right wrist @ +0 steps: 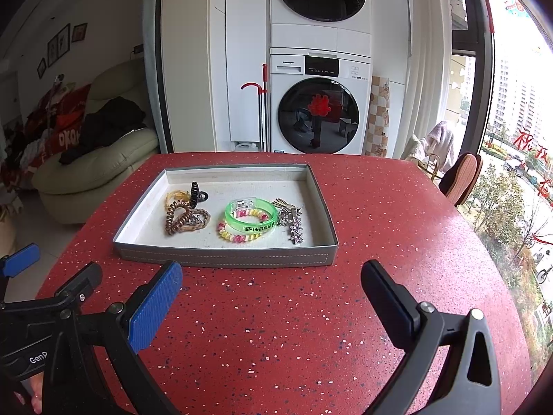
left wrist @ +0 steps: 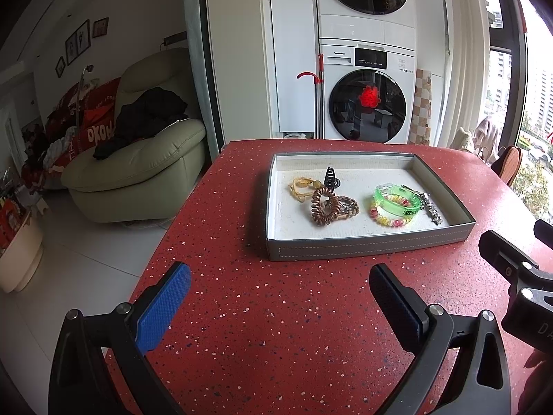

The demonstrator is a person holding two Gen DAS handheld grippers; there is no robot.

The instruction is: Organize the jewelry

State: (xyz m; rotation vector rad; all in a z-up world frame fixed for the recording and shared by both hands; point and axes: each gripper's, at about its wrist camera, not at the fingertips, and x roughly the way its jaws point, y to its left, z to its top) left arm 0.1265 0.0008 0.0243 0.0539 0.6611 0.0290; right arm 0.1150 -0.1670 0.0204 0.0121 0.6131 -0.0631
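A grey tray [left wrist: 366,250] [right wrist: 224,257] with a white lining sits on the red speckled table. In it lie a green bangle [left wrist: 397,200] [right wrist: 251,219], a pink-yellow spiral band [left wrist: 389,220] [right wrist: 235,237], a brown coil hair tie [left wrist: 324,207] [right wrist: 176,219], a black claw clip [left wrist: 331,177] [right wrist: 196,192], a yellow cord [left wrist: 300,186] and a silver star clip [left wrist: 432,209] [right wrist: 295,228]. My left gripper [left wrist: 280,294] is open and empty, in front of the tray. My right gripper [right wrist: 271,292] is open and empty, in front of the tray.
The red table [left wrist: 276,328] [right wrist: 276,328] is rounded, with its left edge close to my left gripper. A cream sofa [left wrist: 138,159] stands to the left, stacked washing machines [left wrist: 366,97] behind, and a chair [right wrist: 461,176] at the far right by the window.
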